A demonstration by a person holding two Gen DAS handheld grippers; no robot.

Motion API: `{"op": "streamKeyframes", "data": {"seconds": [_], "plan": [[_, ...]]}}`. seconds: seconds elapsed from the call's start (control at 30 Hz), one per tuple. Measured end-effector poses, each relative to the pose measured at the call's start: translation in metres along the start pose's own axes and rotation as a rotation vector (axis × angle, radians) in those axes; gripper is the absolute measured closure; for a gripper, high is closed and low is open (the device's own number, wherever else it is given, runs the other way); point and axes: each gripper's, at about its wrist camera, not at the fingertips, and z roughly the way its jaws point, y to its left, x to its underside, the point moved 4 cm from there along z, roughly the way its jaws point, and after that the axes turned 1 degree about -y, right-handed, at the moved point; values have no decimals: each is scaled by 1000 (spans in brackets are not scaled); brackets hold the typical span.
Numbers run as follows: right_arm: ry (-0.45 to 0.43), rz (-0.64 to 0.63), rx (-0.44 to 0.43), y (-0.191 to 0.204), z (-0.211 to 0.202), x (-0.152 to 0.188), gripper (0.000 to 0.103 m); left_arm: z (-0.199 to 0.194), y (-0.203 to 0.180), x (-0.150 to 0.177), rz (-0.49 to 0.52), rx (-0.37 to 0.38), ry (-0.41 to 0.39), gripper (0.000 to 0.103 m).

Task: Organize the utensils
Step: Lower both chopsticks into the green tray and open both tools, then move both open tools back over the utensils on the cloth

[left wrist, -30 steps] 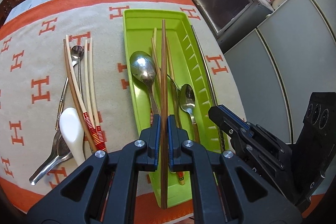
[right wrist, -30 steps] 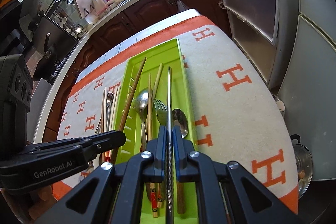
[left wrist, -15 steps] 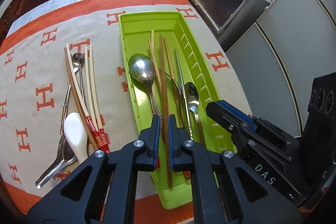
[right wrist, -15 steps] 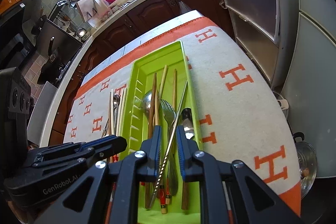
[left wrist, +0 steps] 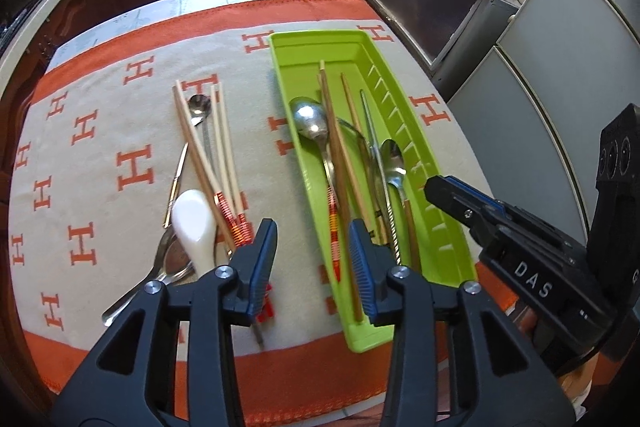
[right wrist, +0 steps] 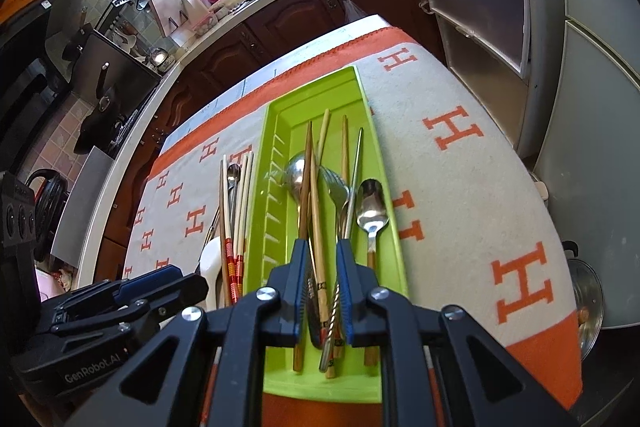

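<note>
Kitchen table with an orange-and-cream cloth point(left wrist: 120, 131), green tray point(left wrist: 404, 131) holding spoons and chopsticks point(left wrist: 338, 163), more chopsticks point(left wrist: 216, 147) loose to its left, and both the left gripper point(left wrist: 312, 259) and right gripper point(right wrist: 322, 275) spread apart, holding nothing.

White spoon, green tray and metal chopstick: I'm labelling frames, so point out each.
white spoon point(left wrist: 194, 223), left wrist view, on its bowl
green tray point(left wrist: 316, 41), left wrist view, far rim
metal chopstick point(right wrist: 356, 163), right wrist view, mid shaft
</note>
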Motion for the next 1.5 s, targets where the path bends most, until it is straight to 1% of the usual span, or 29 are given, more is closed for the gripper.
{"op": "streamKeyframes", "data": {"seconds": [0.17,0.47,0.7,0.77,0.83,0.97,1.1,1.23,1.5], "plan": [[15,-22,0,11,-3,10,89,-12,14,15,-19,-16,-10,69],[37,-63,4,36,-6,24,89,-41,38,37,-29,-56,-71,68],[53,-104,5,60,-1,28,88,-56,59,45,-39,-70,-113,63],[61,-114,3,68,3,28,83,-60,65,46,-41,-80,-126,63],[64,-123,3,74,6,28,81,-63,73,47,-44,-89,-137,63],[75,-146,-2,88,15,27,81,-68,89,48,-51,-113,-159,63],[92,-164,-7,99,26,26,81,-70,106,48,-57,-118,-171,63],[109,-185,-6,109,37,24,81,-70,120,46,-68,-117,-173,63],[129,-214,13,120,60,12,81,-64,150,33,-97,-144,-178,63]]}}
